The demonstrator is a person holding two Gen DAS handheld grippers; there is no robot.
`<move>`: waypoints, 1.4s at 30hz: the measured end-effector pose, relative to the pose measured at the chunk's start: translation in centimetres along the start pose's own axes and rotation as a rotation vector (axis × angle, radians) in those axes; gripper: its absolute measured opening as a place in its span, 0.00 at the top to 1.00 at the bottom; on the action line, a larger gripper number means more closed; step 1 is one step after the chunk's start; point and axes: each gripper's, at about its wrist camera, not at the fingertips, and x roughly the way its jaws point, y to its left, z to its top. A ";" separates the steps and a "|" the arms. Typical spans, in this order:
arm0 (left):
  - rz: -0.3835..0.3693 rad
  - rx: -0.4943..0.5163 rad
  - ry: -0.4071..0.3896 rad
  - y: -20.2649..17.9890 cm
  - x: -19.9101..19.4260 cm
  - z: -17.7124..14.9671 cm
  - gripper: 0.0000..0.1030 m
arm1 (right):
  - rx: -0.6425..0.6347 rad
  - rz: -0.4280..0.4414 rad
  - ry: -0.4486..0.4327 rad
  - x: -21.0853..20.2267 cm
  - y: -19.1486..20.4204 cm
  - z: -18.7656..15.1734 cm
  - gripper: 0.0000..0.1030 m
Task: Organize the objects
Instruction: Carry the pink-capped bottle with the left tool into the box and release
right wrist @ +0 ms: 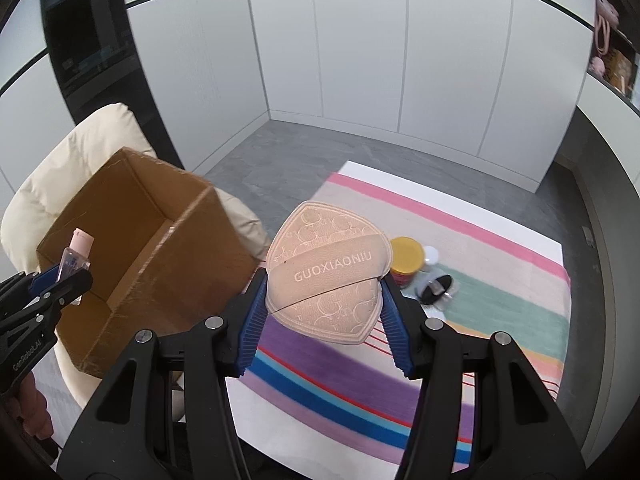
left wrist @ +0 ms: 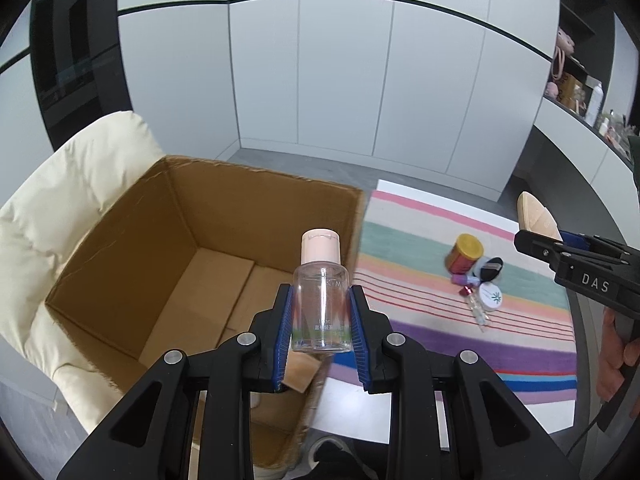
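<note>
Left wrist view: left hand-held gripper [left wrist: 322, 320] clamps a bottle [left wrist: 321, 294] above the box [left wrist: 120, 240]. Right hand-held gripper [right wrist: 322, 304] grips a tan pad [right wrist: 326, 272].

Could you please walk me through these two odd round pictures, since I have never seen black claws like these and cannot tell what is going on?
A person holds a two-finger gripper in each hand; each carries a fisheye camera looking along its fingers, hence the round pictures. The left gripper is shut on a clear bottle with a pink cap, beside an open cardboard box. The right gripper is shut on a beige pad printed GUOXIAONIU. On the striped cloth lie a gold-lidded jar and several small items.
</note>
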 end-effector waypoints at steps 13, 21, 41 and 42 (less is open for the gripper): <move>0.072 -0.041 0.015 4.5 0.2 -1.0 0.73 | -0.043 0.045 -0.008 0.9 4.3 1.1 0.46; 0.087 -0.038 0.038 5.6 0.8 -1.9 0.71 | -0.102 0.079 -0.020 0.9 7.4 1.3 0.46; 0.129 -0.055 0.016 8.6 -1.5 -2.9 0.68 | -0.199 0.154 -0.008 1.3 14.3 1.1 0.46; 0.132 -0.056 0.016 8.9 -1.6 -3.0 0.68 | -0.204 0.158 -0.008 1.3 14.7 1.1 0.46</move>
